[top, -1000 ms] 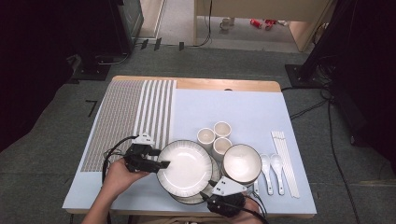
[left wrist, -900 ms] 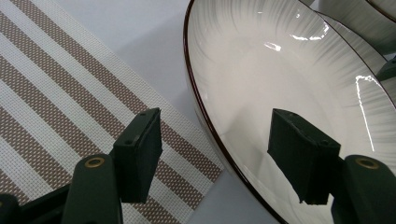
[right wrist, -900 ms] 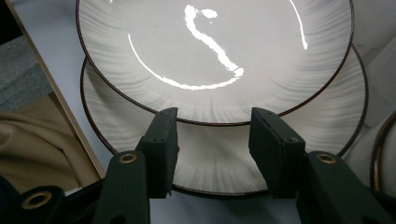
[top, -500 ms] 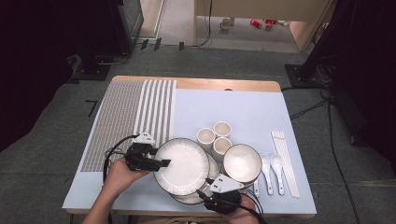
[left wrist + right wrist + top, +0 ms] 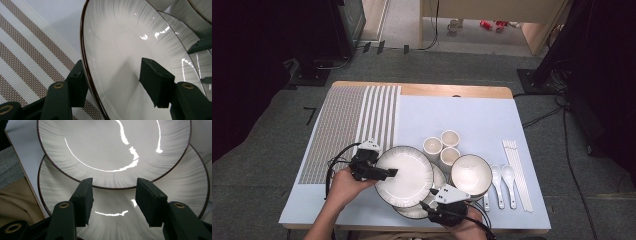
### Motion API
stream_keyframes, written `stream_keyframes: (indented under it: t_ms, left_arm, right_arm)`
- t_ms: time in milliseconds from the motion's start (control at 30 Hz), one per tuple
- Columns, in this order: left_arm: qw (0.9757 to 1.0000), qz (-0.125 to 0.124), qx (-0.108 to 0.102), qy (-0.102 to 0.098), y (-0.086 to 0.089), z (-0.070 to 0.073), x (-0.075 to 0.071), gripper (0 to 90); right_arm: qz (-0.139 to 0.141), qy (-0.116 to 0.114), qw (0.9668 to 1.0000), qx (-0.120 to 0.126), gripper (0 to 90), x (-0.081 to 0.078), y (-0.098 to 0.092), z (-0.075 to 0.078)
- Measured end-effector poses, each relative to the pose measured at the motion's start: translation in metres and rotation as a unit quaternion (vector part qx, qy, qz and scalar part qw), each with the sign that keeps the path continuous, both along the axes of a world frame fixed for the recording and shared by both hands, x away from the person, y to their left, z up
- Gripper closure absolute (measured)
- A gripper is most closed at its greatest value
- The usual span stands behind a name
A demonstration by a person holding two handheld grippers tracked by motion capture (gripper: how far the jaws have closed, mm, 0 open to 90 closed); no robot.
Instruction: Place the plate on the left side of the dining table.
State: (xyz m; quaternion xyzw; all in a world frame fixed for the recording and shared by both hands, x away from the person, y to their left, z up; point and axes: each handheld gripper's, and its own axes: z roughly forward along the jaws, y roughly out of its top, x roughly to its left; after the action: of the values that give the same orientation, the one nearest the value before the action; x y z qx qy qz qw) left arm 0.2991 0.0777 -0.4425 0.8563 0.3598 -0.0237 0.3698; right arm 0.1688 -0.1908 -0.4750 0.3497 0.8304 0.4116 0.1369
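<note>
A white plate with a dark rim point(image 5: 407, 175) lies tilted on a second like plate point(image 5: 414, 211) near the table's front. My left gripper point(image 5: 388, 172) reaches in from the left. In the left gripper view the top plate point(image 5: 120, 45) has its rim between the jaws of the left gripper point(image 5: 116, 82). One pad is under the rim and the other hovers over the inside. The jaws have just been closing and do not press. My right gripper point(image 5: 431, 197) stands open over the lower plate point(image 5: 175, 202), its tips point(image 5: 113, 197) at the top plate's point(image 5: 112, 152) near rim.
Three small cups point(image 5: 442, 146) stand behind the plates, and a bowl point(image 5: 471, 174) sits to their right. Two spoons point(image 5: 503, 177) and chopsticks point(image 5: 517, 170) lie farther right. A striped placemat point(image 5: 347, 125) covers the left; a pale blue cloth point(image 5: 452, 115) covers the rest.
The top plate has slid a little to the left off the lower one. The left gripper's jaws have narrowed around its rim. Both hands have stayed about where they were.
</note>
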Motion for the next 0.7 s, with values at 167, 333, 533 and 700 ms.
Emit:
stream_keyframes:
  t_ms: [167, 333, 533, 700]
  left_arm:
    - [0.9998, 0.005, 0.001, 0.018, -0.006, -0.003, 0.002, 43.3]
    - [0.9996, 0.007, -0.003, 0.025, -0.009, -0.006, 0.005, 41.7]
    - [0.9993, 0.012, -0.022, 0.029, -0.004, -0.004, 0.008, 47.4]
    - [0.9990, 0.016, -0.026, 0.033, -0.003, -0.003, 0.009, 50.1]
  right_arm:
    - [0.004, -0.010, 0.9999, 0.005, 46.4, 0.001, 0.000, -0.003]
    - [0.010, -0.022, 0.9997, 0.001, 41.8, 0.002, 0.005, -0.008]
    - [0.004, -0.015, 0.9998, 0.008, 40.9, 0.008, 0.009, -0.013]
    - [0.006, -0.025, 0.9996, 0.009, 37.7, 0.008, 0.011, -0.017]
